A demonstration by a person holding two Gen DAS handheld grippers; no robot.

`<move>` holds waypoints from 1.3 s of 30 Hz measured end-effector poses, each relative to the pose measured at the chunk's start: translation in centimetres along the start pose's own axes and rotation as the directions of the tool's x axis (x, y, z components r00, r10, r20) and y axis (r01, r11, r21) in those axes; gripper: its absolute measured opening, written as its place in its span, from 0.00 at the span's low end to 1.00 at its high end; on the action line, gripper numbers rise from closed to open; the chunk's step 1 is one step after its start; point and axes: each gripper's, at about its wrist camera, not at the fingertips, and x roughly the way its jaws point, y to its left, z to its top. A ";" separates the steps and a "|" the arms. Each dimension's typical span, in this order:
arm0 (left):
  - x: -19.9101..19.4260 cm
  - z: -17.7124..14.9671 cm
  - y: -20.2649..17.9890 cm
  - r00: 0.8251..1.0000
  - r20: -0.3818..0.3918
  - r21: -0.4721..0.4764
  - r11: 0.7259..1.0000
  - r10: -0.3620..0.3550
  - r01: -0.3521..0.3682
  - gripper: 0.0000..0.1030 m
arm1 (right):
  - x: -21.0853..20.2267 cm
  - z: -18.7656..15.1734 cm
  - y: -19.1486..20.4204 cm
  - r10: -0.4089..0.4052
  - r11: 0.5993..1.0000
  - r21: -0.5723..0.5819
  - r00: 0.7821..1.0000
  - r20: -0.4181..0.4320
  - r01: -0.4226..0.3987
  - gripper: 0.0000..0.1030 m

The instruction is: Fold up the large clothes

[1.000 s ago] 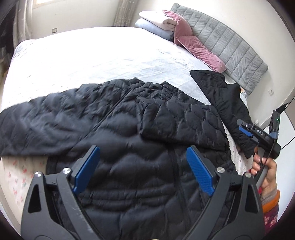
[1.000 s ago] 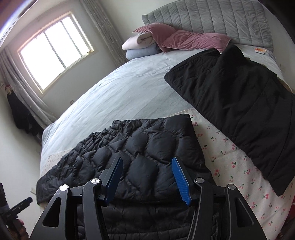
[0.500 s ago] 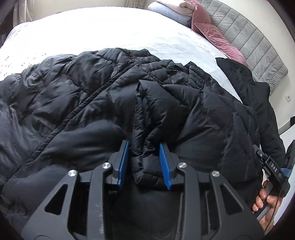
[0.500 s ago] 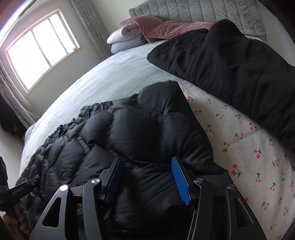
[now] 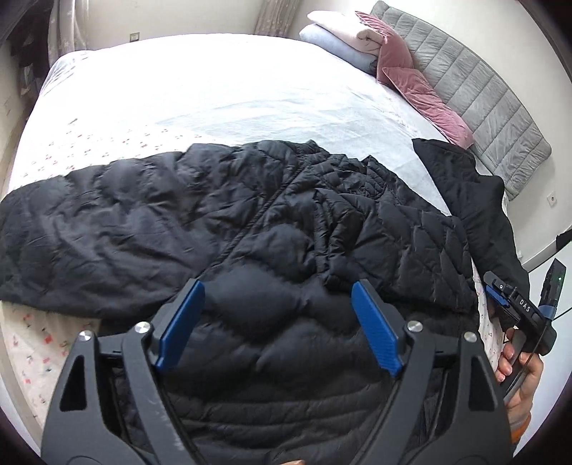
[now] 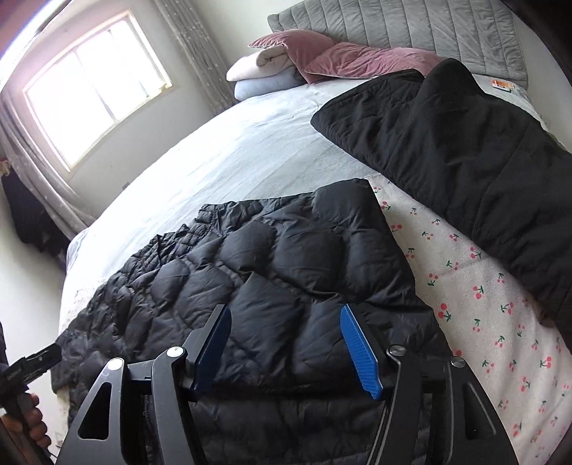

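A large black quilted puffer jacket point(image 5: 271, 229) lies spread across the near side of the bed, one sleeve stretched out to the left and the other folded in over the body. It also shows in the right wrist view point(image 6: 271, 272). My left gripper point(image 5: 279, 318) is open and empty, just above the jacket's lower body. My right gripper point(image 6: 286, 343) is open and empty above the folded sleeve near the jacket's right edge; it also shows in the left wrist view point(image 5: 518, 307) at the far right.
A second black padded garment point(image 6: 464, 157) lies to the right on the cherry-print sheet point(image 6: 482, 297). Pink pillows point(image 6: 357, 60) and folded blankets point(image 6: 257, 71) sit by the grey headboard point(image 6: 411, 25). A window point(image 6: 93, 96) is on the far wall.
My left gripper was shut on a fold of the jacket half a second ago; it has let go, opened and pulled back. My right gripper has also drawn back from the jacket.
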 end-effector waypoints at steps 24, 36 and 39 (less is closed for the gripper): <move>-2.1 -7.3 30.4 0.970 0.237 -0.723 0.675 0.046 0.145 0.72 | -2.9 -5.9 6.7 -0.038 0.982 -0.189 0.990 -0.132 0.013 0.75; -8.0 -1.9 25.7 0.875 0.409 -0.568 0.823 0.258 0.022 0.04 | -2.2 -5.7 5.4 -0.043 0.987 -0.156 0.990 -0.131 0.022 0.75; -11.2 0.7 20.2 0.842 0.490 -0.414 0.910 0.227 -0.003 0.04 | -2.3 -5.6 5.2 -0.033 0.990 -0.141 0.991 -0.131 0.014 0.75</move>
